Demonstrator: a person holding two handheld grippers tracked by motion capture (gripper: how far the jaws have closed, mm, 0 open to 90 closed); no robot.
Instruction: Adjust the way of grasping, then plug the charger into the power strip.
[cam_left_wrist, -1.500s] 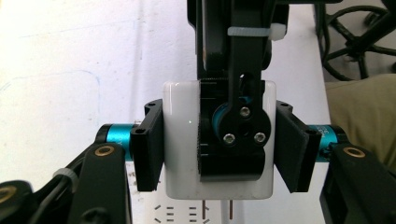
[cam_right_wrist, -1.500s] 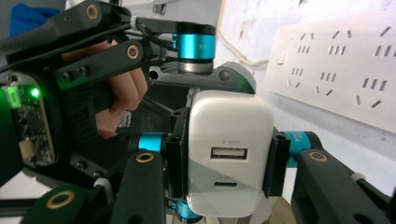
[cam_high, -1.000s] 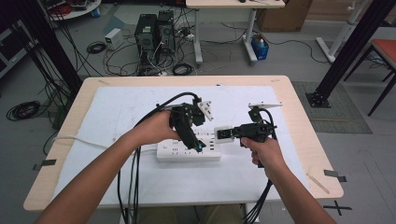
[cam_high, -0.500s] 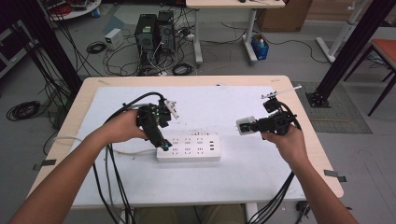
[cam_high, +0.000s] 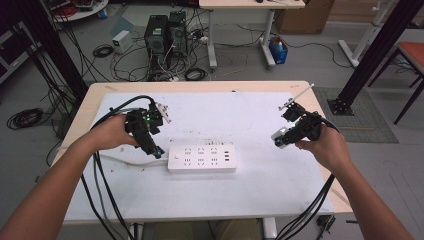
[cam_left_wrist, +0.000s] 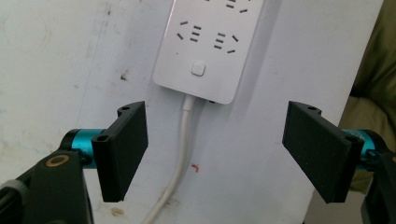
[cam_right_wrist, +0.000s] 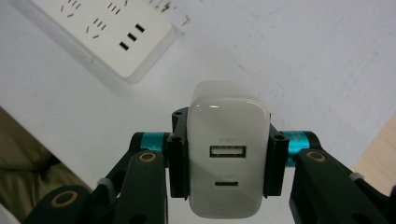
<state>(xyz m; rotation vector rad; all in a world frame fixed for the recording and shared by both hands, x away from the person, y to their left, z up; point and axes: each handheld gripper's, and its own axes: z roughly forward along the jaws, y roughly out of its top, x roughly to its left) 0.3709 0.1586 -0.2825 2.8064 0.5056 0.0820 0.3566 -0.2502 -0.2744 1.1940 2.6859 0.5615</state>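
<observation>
Charger (cam_right_wrist: 229, 161) — a small white block with two ports on its face — is sitting squeezed between the two black jaws of the right claw (cam_high: 281, 138), at the right of the high view, lifted off the counter (cam_high: 260, 195). Its ports are facing the camera in the right gripper view, so its prongs are probably pointing away, ready for a socket; they are hidden behind its body. The power strip (cam_high: 201, 158) is lying flat in the middle of the counter, well apart from the charger.

The left claw (cam_left_wrist: 215, 149) is hanging wide open with nothing in it, just beside the strip's left end in the high view. It is looking down at the strip's button and white cord (cam_left_wrist: 180, 154) — maybe to hold the strip steady. The cord is running off the bottom of the frame, so its end is cut off.
</observation>
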